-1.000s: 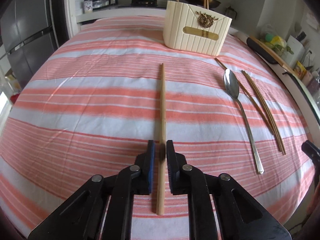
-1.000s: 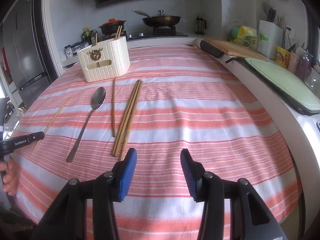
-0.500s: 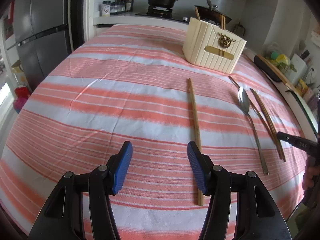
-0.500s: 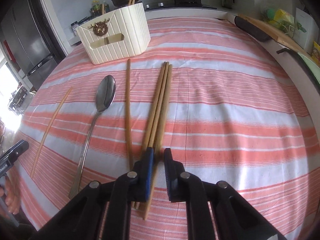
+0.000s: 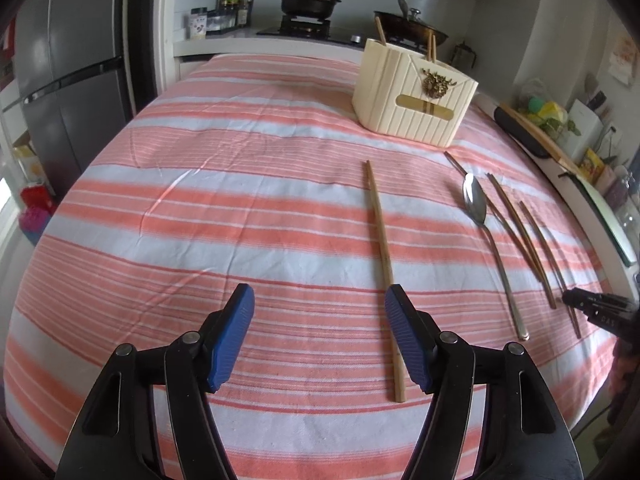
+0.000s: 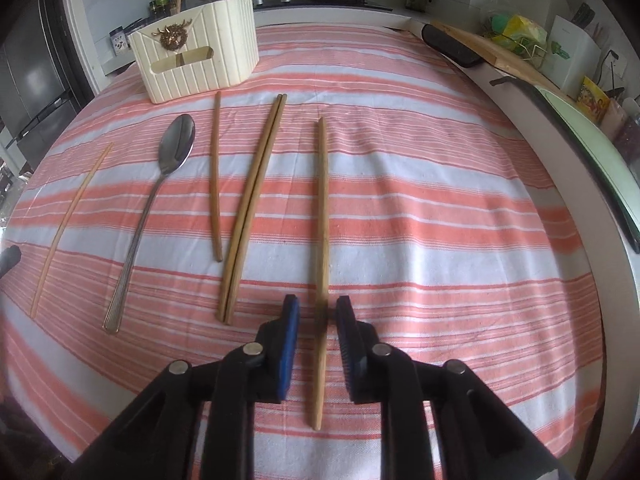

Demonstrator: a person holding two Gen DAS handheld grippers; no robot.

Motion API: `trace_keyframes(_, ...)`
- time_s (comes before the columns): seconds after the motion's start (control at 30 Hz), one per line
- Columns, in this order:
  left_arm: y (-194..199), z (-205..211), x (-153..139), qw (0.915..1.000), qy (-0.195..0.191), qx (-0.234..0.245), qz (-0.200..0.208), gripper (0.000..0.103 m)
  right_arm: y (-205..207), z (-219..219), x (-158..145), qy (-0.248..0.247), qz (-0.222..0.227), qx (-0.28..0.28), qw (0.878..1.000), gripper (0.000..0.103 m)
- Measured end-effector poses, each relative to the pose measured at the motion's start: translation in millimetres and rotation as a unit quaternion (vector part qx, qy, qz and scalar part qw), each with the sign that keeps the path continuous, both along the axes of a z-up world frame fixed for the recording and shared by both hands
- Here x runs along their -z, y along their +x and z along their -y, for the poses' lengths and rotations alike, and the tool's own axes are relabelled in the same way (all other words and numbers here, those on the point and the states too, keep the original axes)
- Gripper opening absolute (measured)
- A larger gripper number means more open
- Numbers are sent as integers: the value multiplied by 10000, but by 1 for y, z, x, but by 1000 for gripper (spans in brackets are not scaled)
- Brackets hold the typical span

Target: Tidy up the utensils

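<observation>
Right wrist view showed one chopstick (image 6: pixel 322 216) pulled away from the pair (image 6: pixel 253 208) it had lain against, at frame centre, clamped between the right gripper (image 6: pixel 317 310) jaws. Left gripper (image 5: pixel 319 300) stayed wide apart, empty, its chopstick (image 5: pixel 384 264) on the cloth (image 5: pixel 200 200).

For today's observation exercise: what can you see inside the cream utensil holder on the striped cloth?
Three chopstick tips poke above the rim of the cream utensil holder; through its front slot a brown shaft shows. The ribbed walls hide the lower parts and anything else inside.
</observation>
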State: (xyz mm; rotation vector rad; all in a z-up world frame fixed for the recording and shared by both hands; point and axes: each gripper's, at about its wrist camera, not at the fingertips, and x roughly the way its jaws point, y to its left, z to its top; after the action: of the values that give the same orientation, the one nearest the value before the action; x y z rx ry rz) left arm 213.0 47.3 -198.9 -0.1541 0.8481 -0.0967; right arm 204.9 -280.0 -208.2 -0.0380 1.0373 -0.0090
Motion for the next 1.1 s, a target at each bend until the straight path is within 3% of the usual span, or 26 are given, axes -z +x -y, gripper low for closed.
trace_keyframes(0.2, 17, 15, -7, 9982, -118, 568, -173, 74, 13, 3, 1, 16, -130, -263, 9996, 32)
trace_keyframes(0.33, 28, 25, -7, 9962, 96, 806, -303, 74, 19, 1, 3, -76, -227, -483, 9985, 32)
trace_keyframes(0.63, 49, 26, -5, 9926, 330, 1008, -584, 74, 33, 6, 2, 47, -502, -645, 9966, 32)
trace_keyframes(0.9, 81, 21, -8, 9900, 122, 1132, -835, 74, 61, 6, 3, 12, -666, -701, 9953, 32)
trace_keyframes(1.1, 118, 35, 10, 9846, 232, 1247, -1206, 74, 84, 4, 4, 17, -697, -729, 9949, 32)
